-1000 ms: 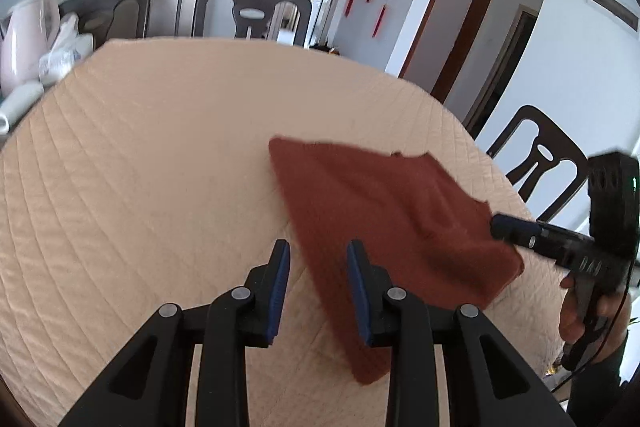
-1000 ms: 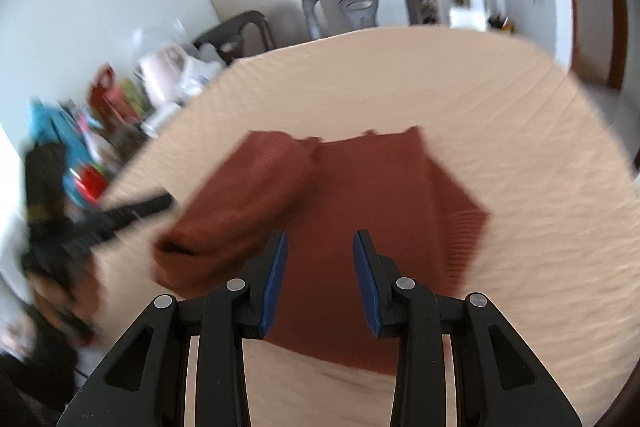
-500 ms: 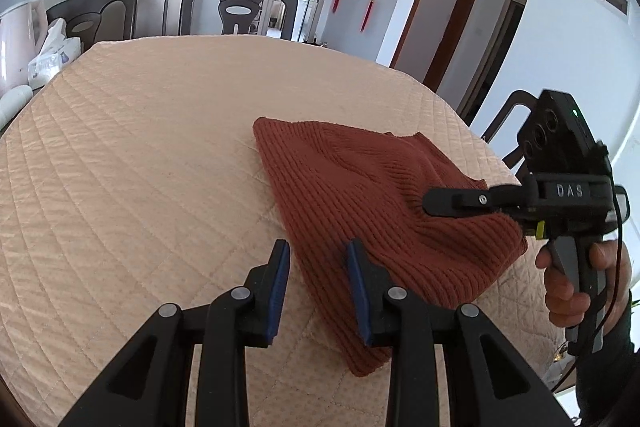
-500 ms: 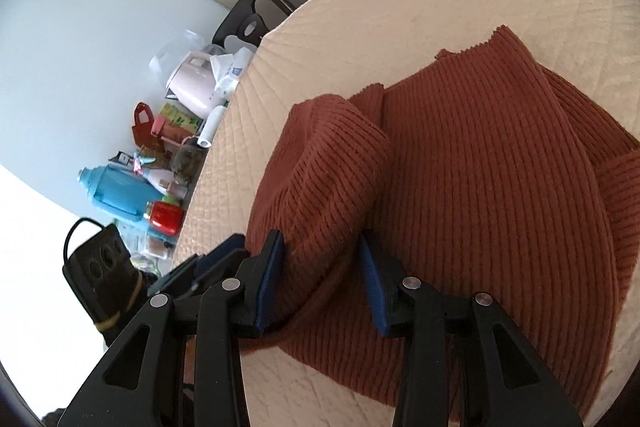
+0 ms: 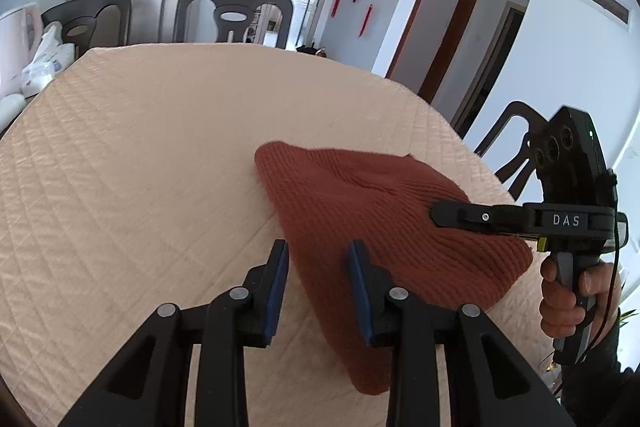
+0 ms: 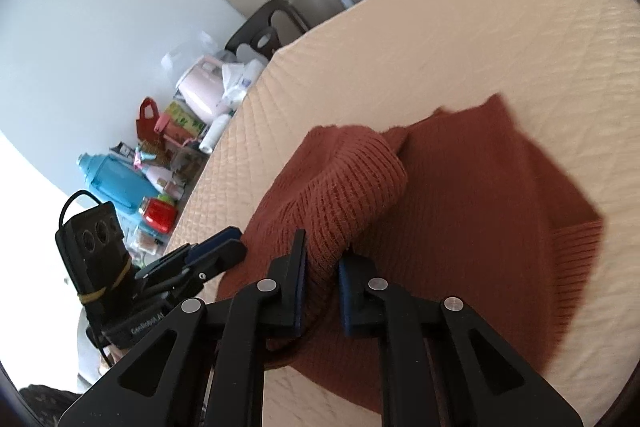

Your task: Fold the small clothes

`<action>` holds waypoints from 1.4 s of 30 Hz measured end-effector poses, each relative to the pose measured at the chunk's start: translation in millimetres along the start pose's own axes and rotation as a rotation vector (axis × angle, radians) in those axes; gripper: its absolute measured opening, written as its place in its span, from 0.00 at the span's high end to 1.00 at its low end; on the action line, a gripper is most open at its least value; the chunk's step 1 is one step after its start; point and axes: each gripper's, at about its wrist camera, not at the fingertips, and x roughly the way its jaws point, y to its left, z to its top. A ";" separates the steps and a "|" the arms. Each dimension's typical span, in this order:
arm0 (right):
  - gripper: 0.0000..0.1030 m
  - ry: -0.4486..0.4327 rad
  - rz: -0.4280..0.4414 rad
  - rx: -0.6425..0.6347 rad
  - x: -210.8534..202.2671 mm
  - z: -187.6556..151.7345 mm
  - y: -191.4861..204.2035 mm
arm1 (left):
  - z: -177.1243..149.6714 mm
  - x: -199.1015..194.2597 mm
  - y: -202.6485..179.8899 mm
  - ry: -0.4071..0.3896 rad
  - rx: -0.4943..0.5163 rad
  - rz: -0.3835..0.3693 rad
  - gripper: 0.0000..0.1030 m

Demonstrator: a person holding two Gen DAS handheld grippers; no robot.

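Observation:
A rust-red knit sweater [image 5: 384, 227] lies on the beige quilted table [image 5: 140, 155], with one part bunched into a raised roll [image 6: 352, 179]. My right gripper [image 6: 322, 259] is closing, and its blue pads pinch the near end of that roll. From the left wrist view the right gripper [image 5: 436, 215] reaches in over the sweater from the right, held by a hand [image 5: 568, 291]. My left gripper [image 5: 318, 255] hovers at the sweater's near left edge. Its jaws are apart and opening slightly, touching no cloth. From the right wrist view the left gripper [image 6: 236, 245] sits just left of the sweater.
Dark chairs stand at the far side [image 5: 234, 15] and at the right [image 5: 516, 155] of the table. A pink kettle [image 6: 202, 87], a blue bottle [image 6: 116, 183] and several small items crowd the surface beyond the table's left edge.
My right gripper came in from the sweater's right edge onto the raised roll, and its jaws closed on it. The left gripper stayed where it was.

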 end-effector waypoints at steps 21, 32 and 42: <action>0.84 -0.119 -0.149 0.075 -55.7 -27.6 -52.5 | -3.7 19.9 -40.4 0.052 0.089 -0.050 0.64; 0.86 -0.053 -0.270 -0.188 -60.4 -54.1 -12.9 | -18.1 10.5 -60.1 0.046 0.144 -0.068 0.63; 0.85 -0.097 -0.316 -0.185 -71.7 -43.0 -16.0 | 5.1 10.7 -58.5 0.031 0.135 -0.041 0.61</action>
